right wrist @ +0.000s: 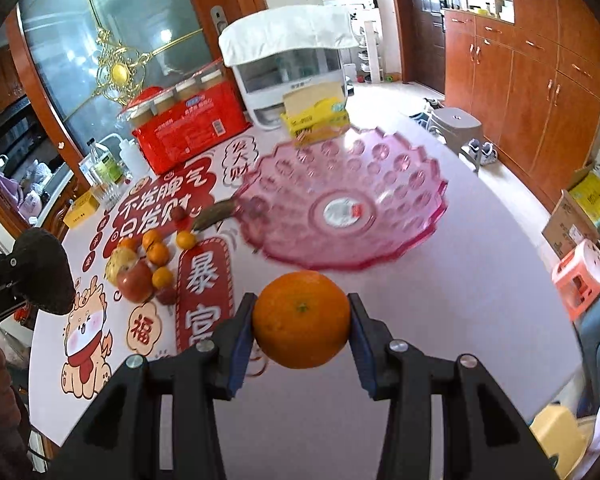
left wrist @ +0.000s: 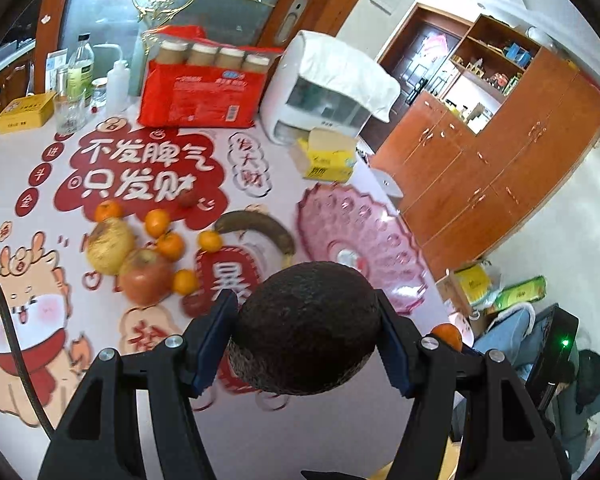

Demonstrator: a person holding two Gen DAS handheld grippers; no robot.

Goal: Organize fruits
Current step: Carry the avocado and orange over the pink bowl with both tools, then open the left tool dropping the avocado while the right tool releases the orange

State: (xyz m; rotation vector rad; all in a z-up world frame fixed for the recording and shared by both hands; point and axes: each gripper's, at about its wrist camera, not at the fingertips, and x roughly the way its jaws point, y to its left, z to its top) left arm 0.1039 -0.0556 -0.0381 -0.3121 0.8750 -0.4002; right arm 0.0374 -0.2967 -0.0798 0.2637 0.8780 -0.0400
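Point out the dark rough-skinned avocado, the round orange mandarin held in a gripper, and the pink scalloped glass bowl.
dark rough-skinned avocado (left wrist: 306, 328), left wrist view, middle of skin.
round orange mandarin (right wrist: 302, 318), right wrist view, front centre.
pink scalloped glass bowl (right wrist: 416, 196), right wrist view, bare inner wall.

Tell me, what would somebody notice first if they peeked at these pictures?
Probably the fruit held up close: the left hand-held gripper squeezes a dark avocado, and the right hand-held gripper squeezes a bright orange. Behind the orange sits an empty pink glass bowl, with loose fruit piled on the table's left.
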